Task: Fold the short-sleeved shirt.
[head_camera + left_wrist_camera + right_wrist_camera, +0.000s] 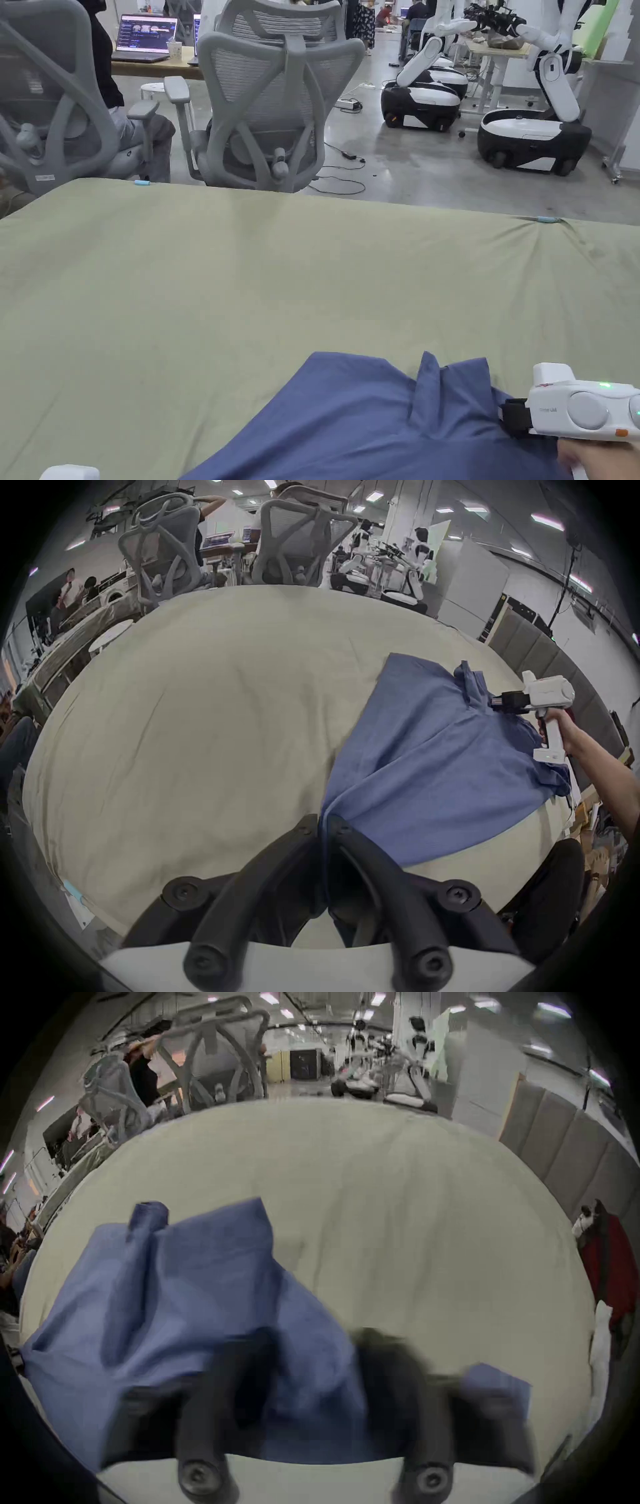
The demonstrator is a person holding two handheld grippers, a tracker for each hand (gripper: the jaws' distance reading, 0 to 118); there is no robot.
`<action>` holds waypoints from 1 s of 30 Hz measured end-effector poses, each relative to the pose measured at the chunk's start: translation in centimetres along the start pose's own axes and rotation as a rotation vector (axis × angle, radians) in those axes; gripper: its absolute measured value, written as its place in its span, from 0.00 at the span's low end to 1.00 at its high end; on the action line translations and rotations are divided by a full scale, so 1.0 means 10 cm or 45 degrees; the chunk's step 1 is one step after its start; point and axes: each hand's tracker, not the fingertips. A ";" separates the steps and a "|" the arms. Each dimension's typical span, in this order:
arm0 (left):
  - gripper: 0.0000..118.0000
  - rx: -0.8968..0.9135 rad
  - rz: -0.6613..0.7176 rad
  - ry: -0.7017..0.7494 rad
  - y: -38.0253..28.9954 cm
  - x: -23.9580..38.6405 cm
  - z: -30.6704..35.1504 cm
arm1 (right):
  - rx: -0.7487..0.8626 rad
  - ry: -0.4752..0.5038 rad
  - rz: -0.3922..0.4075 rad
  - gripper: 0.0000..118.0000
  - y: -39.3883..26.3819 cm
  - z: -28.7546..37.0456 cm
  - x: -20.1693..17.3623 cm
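The desk, covered in a pale green cloth, is stretching out ahead of both grippers. The blue shirt is lying rumpled on its near right part, spreading between the two grippers, with one edge hanging over the near side.

The left gripper is reaching in from the near edge, its black fingers pressed together and pinching a hem of the shirt, which is fanning out ahead and to their right. The right gripper, held in a hand, is sitting at the far right part of the shirt, just beside a raised fold. In the right gripper view its fingers are standing apart, blurred, with cloth bunching between and over them; whether they are gripping it, one cannot tell.

Beyond the desk, grey chairs are standing well ahead of the fingers.
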 end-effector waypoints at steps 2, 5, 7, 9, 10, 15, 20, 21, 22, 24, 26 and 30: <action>0.02 -0.002 0.003 0.007 0.02 0.00 -0.04 | -0.003 0.070 -0.031 0.02 -0.03 0.13 -0.02; 0.02 0.004 -0.013 0.025 0.08 0.03 -0.08 | 0.060 0.038 0.040 0.02 -0.01 0.48 -0.20; 0.02 0.042 -0.021 0.030 0.15 0.06 -0.06 | 0.168 0.001 0.083 0.02 0.01 0.81 -0.31; 0.02 0.150 -0.028 0.049 0.22 0.11 0.02 | 0.255 0.013 0.073 0.02 0.04 1.15 -0.34; 0.02 0.165 -0.027 0.051 0.27 0.13 0.05 | 0.305 -0.009 0.094 0.02 0.05 1.34 -0.38; 0.02 0.361 -0.089 0.137 0.73 0.28 0.15 | 0.540 -0.190 0.258 0.02 0.18 2.23 -0.56; 0.02 0.538 -0.097 0.193 1.38 0.47 0.39 | 0.726 -0.241 0.244 0.02 0.48 3.01 -0.52; 0.02 0.563 -0.107 0.207 1.53 0.53 0.47 | 0.764 -0.258 0.244 0.02 0.55 3.15 -0.51; 0.02 0.589 -0.122 0.217 1.68 0.58 0.54 | 0.801 -0.274 0.238 0.02 0.62 3.29 -0.48; 0.02 0.635 -0.133 0.235 1.97 0.66 0.68 | 0.863 -0.303 0.216 0.02 0.77 3.48 -0.40; 0.02 0.696 -0.147 0.274 2.26 0.75 0.80 | 0.921 -0.344 0.186 0.02 0.92 3.65 -0.33; 0.01 0.806 -0.178 0.329 2.77 0.94 1.11 | 1.019 -0.381 0.106 0.02 1.22 3.93 -0.17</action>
